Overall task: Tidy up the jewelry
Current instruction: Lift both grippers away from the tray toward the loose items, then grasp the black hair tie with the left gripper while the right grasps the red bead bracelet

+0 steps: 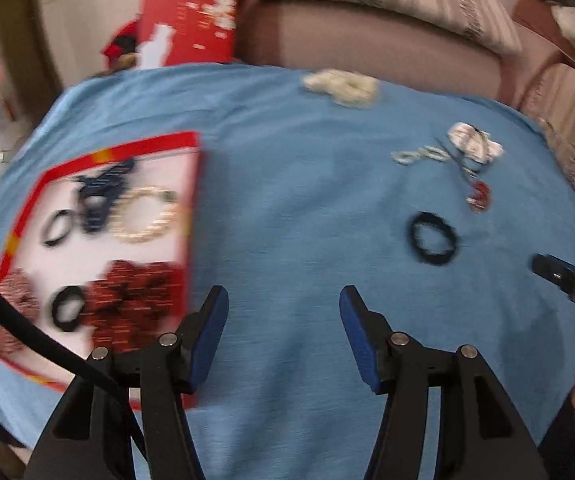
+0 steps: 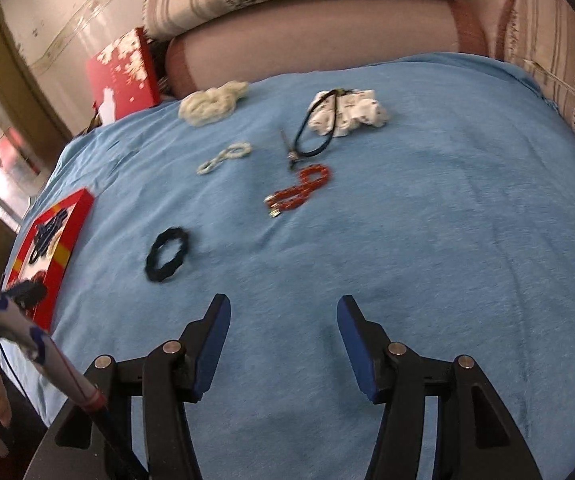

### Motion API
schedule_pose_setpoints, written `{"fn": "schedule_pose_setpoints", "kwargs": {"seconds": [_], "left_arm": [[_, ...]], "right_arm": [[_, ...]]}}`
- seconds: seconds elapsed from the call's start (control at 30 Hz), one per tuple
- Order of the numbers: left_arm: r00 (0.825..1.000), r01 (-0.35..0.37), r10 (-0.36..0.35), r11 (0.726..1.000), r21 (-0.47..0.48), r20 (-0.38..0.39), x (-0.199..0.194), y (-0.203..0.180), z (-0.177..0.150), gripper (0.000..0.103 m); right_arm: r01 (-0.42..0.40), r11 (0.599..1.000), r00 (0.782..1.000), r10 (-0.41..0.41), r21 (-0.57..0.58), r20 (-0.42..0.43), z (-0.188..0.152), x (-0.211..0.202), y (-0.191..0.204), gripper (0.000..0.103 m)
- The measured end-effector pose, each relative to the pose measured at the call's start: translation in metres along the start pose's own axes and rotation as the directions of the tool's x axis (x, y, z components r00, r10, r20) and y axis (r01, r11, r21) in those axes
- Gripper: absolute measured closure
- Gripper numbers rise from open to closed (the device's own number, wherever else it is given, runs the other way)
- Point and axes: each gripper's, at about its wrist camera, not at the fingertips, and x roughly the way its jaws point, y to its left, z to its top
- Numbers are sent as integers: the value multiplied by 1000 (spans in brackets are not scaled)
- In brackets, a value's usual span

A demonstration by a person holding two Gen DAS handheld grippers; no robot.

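The red tray [image 1: 99, 148] already holds several hair ties, a cream bracelet and red scrunchies. Well right of it on the blue cloth [image 2: 407, 240] lie a black hair tie [image 2: 166, 255], red beads [image 2: 301, 190] and more. Both the left gripper [image 1: 283, 304] and right gripper [image 2: 283, 314] gape wide, empty.
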Motion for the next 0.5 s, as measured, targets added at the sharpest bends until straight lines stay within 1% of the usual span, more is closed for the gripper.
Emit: {"fn": "schedule_pose_setpoints", "kwargs": {"seconds": [0.1, 0.27, 0.4, 0.47, 0.5], "left_arm": [[996, 77, -77, 997, -9, -34, 19, -23, 11, 46], [986, 150, -150, 989, -4, -79, 55, -53, 28, 46], [977, 175, -175, 985, -11, -125, 86, -68, 40, 46], [981, 164, -163, 986, 8, -103, 89, -75, 44, 45], [981, 170, -167, 985, 18, -100, 91, -79, 47, 45]], "right_arm": [[10, 1000, 1000, -10, 10, 6, 10, 8, -4, 43], [24, 1000, 1000, -24, 9, 15, 31, 28, -11, 43], [38, 999, 999, -38, 21, 6, 49, 51, -16, 43], [34, 999, 999, -34, 32, -1, 57, 62, -19, 43], [34, 999, 999, -34, 36, -3, 59, 65, -19, 43]]}}
